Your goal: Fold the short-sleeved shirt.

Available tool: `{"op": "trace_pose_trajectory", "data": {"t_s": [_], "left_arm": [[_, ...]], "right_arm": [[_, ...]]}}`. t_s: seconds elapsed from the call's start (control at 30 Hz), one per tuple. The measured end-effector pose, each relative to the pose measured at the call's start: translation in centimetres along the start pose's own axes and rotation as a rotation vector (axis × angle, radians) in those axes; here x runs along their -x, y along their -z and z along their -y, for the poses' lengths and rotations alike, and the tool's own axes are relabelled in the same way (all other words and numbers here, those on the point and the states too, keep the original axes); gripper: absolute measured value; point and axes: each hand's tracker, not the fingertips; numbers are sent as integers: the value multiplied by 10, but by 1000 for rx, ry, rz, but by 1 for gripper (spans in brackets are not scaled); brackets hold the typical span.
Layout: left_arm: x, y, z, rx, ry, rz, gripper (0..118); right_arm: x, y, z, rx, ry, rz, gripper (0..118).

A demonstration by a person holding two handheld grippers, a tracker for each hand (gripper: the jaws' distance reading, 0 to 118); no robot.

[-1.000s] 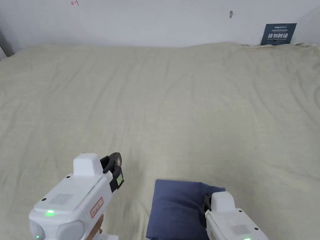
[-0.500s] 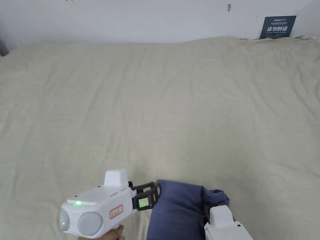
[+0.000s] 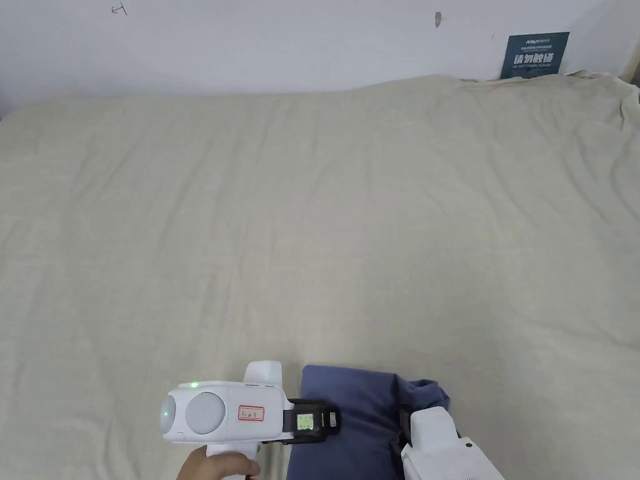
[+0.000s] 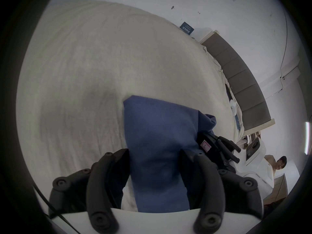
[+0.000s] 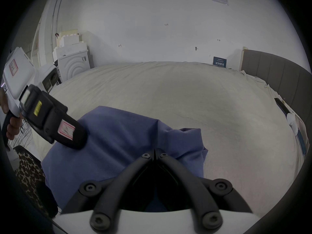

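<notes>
At near edge of bed (image 3: pixel 312 219), blue shirt (image 3: pixel 350 425) is seen already reduced to compact folded bundle. Left gripper (image 3: pixel 331 420), held well clear to left one second ago, has been swung across to bundle's left edge; jaws are spread, cloth lying between them, not yet pinched. Right gripper (image 5: pixel 154 153) is clamped on shirt's right side, tips together. Judgement: folding nearly complete; final tidying or two-handed lift expected next.

so there's 1 blue shirt (image 3: pixel 350 412), 2 grippers: left gripper (image 3: pixel 331 420), right gripper (image 5: pixel 154 155), 1 bed sheet (image 3: pixel 312 219), and 1 dark sign (image 3: pixel 533 55) on the wall.
</notes>
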Motion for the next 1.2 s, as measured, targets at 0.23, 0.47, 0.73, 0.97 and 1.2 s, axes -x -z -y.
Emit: {"op": "trace_pose_trajectory", "data": {"t_s": [0.23, 0.47, 0.73, 0.97, 1.2], "left_arm": [[-4, 0, -2, 24, 0, -10, 37], [-18, 4, 9, -17, 71, -81, 20], [-34, -23, 6, -86, 124, -77, 18], [-13, -67, -20, -127, 174, -164, 18], [55, -133, -57, -163, 194, -318, 17]], "right_arm": [[-5, 0, -5, 19, 28, -15, 0], [-11, -10, -23, 46, 80, -25, 0], [-32, -67, -85, -147, 70, 14, 0], [-51, -112, -138, -307, 40, 60, 0], [-51, -128, -169, -377, 24, 77, 0]]}}
